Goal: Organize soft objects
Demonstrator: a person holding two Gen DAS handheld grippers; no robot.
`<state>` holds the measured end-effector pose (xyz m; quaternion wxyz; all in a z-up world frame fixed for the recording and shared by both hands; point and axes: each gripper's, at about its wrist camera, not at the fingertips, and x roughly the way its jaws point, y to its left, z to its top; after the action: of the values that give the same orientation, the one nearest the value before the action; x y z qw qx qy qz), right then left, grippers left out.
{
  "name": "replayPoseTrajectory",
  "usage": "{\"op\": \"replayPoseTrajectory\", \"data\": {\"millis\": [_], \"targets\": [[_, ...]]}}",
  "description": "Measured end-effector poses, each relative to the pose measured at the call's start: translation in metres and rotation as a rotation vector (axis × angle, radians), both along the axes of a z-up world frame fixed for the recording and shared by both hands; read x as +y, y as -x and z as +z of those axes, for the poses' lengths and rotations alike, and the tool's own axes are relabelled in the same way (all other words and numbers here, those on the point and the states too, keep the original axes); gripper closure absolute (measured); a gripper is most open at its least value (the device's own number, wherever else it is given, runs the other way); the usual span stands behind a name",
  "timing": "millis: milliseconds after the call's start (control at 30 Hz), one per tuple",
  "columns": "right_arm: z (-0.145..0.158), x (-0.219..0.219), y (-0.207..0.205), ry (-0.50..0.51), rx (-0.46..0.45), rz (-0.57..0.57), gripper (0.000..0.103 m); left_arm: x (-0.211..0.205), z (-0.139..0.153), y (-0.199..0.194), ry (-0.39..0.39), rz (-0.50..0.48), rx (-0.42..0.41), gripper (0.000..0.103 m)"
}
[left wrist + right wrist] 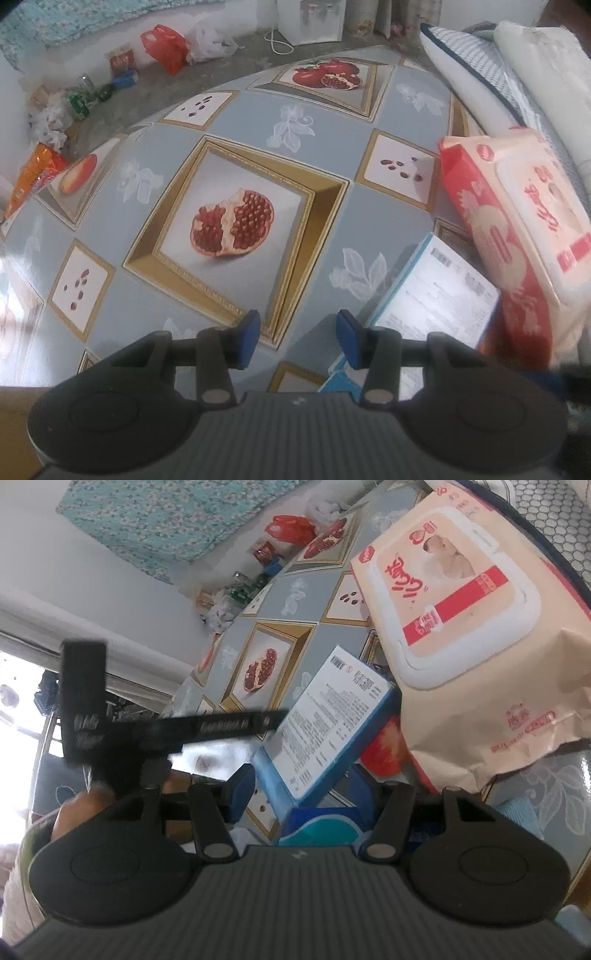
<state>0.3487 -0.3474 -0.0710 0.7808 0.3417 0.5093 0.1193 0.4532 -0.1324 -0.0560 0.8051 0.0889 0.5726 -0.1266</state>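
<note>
Starting at the far left: spotting a crinkly orange snack bag [33, 177] hanging off the edge of the desk [369, 221], a table under a grey oilcloth printed with pomegranates. Probably just clutter, not a soft thing to sort.

Moving to the middle: hovering the left tool [297, 332] nose-down over a bare patch of oilcloth, blue pads spread apart and gripping nothing at all. Guessing at waiting its turn there, or lining up to help with the box next door.

Just right of that: pinching the near end of a flat blue-and-white cardboard box with small printed text [432, 295] in the right tool [301, 790]. Pads pressing on both sides from the look of it, far end tilting up off the desk. Likely lifting it clear, since it's wedging in against the next pack.

Further right: leaning a squashy peach-and-red plastic pack of wet wipes [517, 229] against the box, touching it, white flip lid facing up and shut, so not seeing what's inside. Same with the box, closed up.

Far right, at the back: piling white pillows, one with dark blue piping [465, 77], behind the wipes. Probably building the soft stuff up on that side.

Not seeing any basket or bin anywhere.
</note>
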Motion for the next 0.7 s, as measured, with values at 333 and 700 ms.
{"op": "replayPoseTrajectory", "data": {"millis": [333, 700], "targets": [[-0.012, -0.003, -0.018, -0.015, 0.093, -0.073, 0.045, 0.022, 0.031, 0.009, 0.170, -0.024, -0.032, 0.045], [-0.027, 0.026, -0.059, 0.058, 0.198, -0.059, 0.036, 0.033, 0.018, 0.017, 0.148, -0.008, 0.021, 0.047]]}}
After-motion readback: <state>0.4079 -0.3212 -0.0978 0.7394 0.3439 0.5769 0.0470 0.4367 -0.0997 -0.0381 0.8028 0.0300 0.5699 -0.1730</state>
